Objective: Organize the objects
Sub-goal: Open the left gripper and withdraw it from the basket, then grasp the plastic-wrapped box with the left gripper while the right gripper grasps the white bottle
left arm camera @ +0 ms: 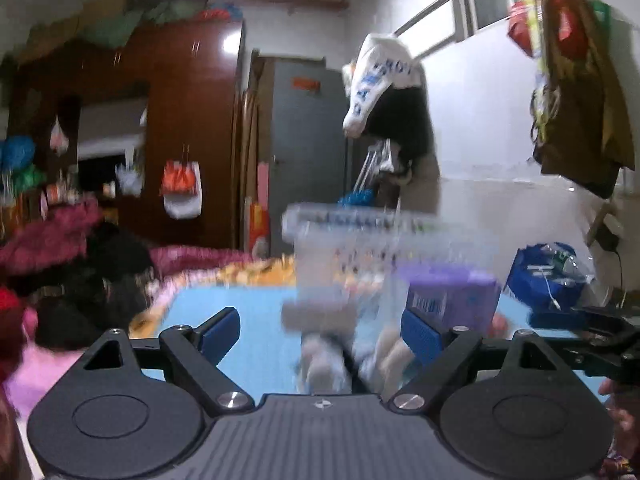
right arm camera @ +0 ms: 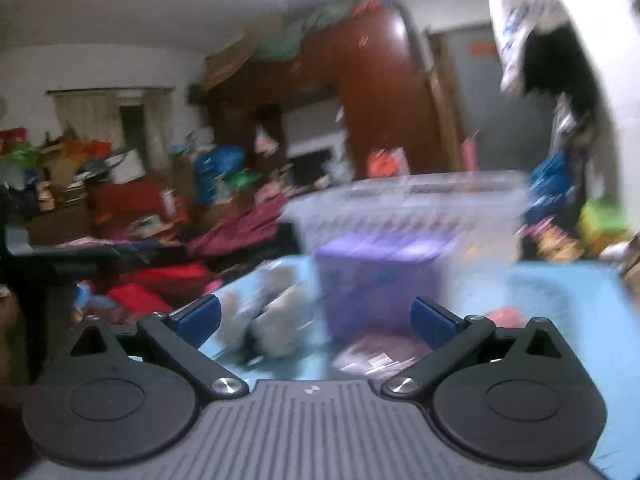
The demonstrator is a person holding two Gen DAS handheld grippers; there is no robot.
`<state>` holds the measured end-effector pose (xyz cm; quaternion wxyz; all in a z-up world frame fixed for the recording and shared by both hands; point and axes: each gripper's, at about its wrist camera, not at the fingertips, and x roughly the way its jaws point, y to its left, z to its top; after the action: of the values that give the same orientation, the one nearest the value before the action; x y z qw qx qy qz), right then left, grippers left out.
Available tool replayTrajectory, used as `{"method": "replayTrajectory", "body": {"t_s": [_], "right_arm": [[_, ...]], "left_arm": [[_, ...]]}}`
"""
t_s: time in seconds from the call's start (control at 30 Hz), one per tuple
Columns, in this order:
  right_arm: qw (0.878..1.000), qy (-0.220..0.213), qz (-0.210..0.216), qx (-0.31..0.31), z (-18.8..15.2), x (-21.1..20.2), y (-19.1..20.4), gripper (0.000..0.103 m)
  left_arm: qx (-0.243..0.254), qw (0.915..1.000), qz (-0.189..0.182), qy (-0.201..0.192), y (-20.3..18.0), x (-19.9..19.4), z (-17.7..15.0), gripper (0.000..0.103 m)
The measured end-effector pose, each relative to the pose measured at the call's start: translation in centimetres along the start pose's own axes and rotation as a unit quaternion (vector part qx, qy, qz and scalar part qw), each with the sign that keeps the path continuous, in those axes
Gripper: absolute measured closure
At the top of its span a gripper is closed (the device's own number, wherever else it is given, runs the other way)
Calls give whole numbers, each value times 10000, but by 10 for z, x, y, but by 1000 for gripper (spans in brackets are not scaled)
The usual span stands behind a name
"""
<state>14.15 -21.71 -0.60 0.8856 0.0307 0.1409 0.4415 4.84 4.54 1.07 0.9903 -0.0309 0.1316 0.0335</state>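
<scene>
Both views are blurred. A clear plastic basket (left arm camera: 360,248) stands on a light blue surface (left arm camera: 256,320), also in the right wrist view (right arm camera: 408,212). A purple box (left arm camera: 452,296) stands beside or in front of it; it also shows in the right wrist view (right arm camera: 380,284). Rolled white socks or cloths (left arm camera: 324,364) lie near the left gripper, and show in the right wrist view (right arm camera: 272,316). My left gripper (left arm camera: 320,330) is open and empty. My right gripper (right arm camera: 316,320) is open and empty, facing the purple box. A pink packet (right arm camera: 380,354) lies before it.
A blue bag (left arm camera: 548,276) sits at the right edge of the blue surface. Dark and pink clothes (left arm camera: 80,272) pile up at the left. A brown wardrobe (left arm camera: 188,128) and grey door (left arm camera: 308,144) stand behind. The other gripper's black frame (left arm camera: 592,332) is at right.
</scene>
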Motion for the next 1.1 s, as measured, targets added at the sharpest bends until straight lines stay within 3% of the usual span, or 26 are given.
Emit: {"method": "replayTrajectory", "body": {"t_s": [0.27, 0.37, 0.47, 0.6, 0.87, 1.1], "right_arm": [[9981, 261, -195, -515, 11, 54, 19, 2], [9977, 85, -383, -556, 4, 21, 17, 1], [9964, -69, -718, -457, -9, -13, 3, 0], [9937, -157, -1098, -167, -20, -42, -25, 0], [9887, 526, -1368, -300, -31, -25, -47, 0], [9854, 986, -1366, -244, -31, -10, -58, 0]], "left_arm": [[-40, 10000, 65, -1, 9, 19, -5, 13], [-161, 9997, 119, -110, 19, 17, -6, 13], [-201, 9997, -59, -96, 21, 9, -12, 13], [90, 9998, -115, -145, 2, 5, -15, 13], [370, 9989, 83, 272, 12, 60, 20, 13], [310, 9959, -243, 817, 34, 101, 23, 13]]}}
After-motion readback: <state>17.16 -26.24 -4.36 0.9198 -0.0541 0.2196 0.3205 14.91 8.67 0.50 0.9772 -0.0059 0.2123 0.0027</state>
